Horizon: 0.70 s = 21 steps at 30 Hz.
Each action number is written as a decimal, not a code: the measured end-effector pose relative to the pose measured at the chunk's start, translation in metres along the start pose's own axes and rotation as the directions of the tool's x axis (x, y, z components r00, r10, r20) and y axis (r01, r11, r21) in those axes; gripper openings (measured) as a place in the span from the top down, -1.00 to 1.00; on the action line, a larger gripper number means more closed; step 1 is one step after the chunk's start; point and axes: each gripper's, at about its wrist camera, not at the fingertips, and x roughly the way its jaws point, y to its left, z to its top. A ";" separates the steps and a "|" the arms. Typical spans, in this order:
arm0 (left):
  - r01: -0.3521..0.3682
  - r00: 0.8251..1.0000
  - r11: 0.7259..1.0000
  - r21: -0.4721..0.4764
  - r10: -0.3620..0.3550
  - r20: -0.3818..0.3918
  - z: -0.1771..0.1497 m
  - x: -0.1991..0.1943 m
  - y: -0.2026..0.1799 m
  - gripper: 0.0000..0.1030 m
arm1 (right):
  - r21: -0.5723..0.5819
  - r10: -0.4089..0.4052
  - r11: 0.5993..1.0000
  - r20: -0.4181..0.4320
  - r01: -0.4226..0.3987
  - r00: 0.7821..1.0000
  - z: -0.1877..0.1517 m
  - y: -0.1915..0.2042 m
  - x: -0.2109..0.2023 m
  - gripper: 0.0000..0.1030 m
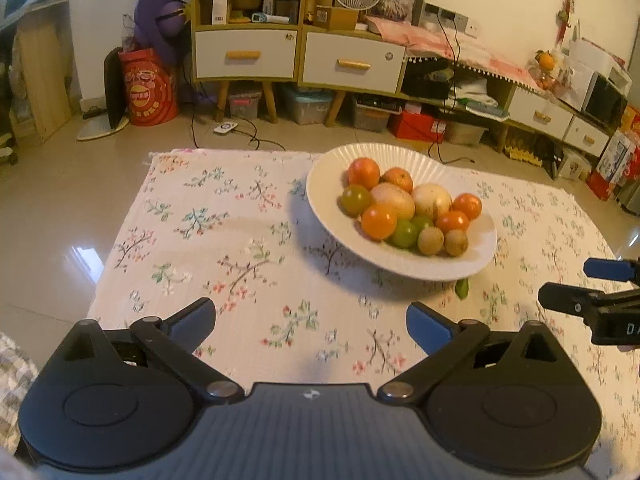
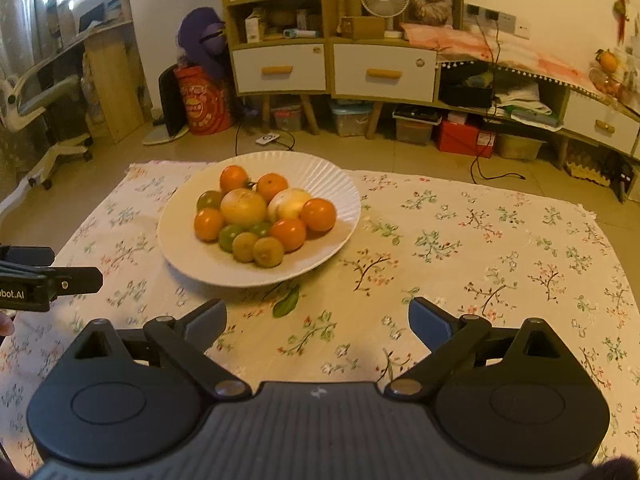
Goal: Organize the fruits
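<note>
A white ribbed plate (image 1: pixel 332 168) (image 2: pixel 188 256) sits on a floral cloth and holds several fruits: orange tangerines (image 1: pixel 378 221) (image 2: pixel 318 214), green ones (image 1: pixel 355 199) (image 2: pixel 209 200), two pale yellow round fruits (image 1: pixel 394 200) (image 2: pixel 243 207) and small brown ones (image 1: pixel 431 241) (image 2: pixel 268 252). My left gripper (image 1: pixel 311 326) is open and empty over the cloth, short of the plate. My right gripper (image 2: pixel 318 322) is open and empty too, near the plate's front right. Each gripper shows at the edge of the other's view.
A green leaf (image 2: pixel 286 302) (image 1: pixel 462 288) lies on the floral cloth (image 1: pixel 208 248) (image 2: pixel 480 248) just in front of the plate. Tiled floor surrounds the cloth. Cabinets, boxes and cables stand along the far wall.
</note>
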 end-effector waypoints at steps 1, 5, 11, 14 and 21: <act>-0.001 1.000 1.000 -0.001 0.001 -0.007 -0.002 -0.002 0.000 -0.74 | -0.002 -0.005 1.000 -0.006 0.005 1.000 0.000 0.002 -0.001 -0.89; -0.007 0.999 1.000 -0.003 0.006 -0.037 -0.006 -0.006 -0.001 -0.74 | -0.005 -0.028 1.000 -0.037 0.028 0.999 -0.003 0.011 -0.002 -0.91; -0.005 0.998 1.000 -0.012 0.004 -0.068 -0.009 -0.010 -0.006 -0.74 | -0.017 -0.034 0.999 -0.073 0.032 0.997 -0.006 0.025 -0.004 -0.91; -0.004 0.996 1.000 -0.021 0.002 -0.093 -0.011 -0.010 -0.010 -0.74 | -0.025 -0.054 0.998 -0.079 0.052 0.995 -0.008 0.031 -0.006 -0.91; -0.019 0.990 1.000 -0.015 0.017 -0.138 -0.016 -0.010 -0.021 -0.74 | -0.018 -0.093 0.996 -0.114 0.092 0.989 -0.009 0.043 -0.009 -0.91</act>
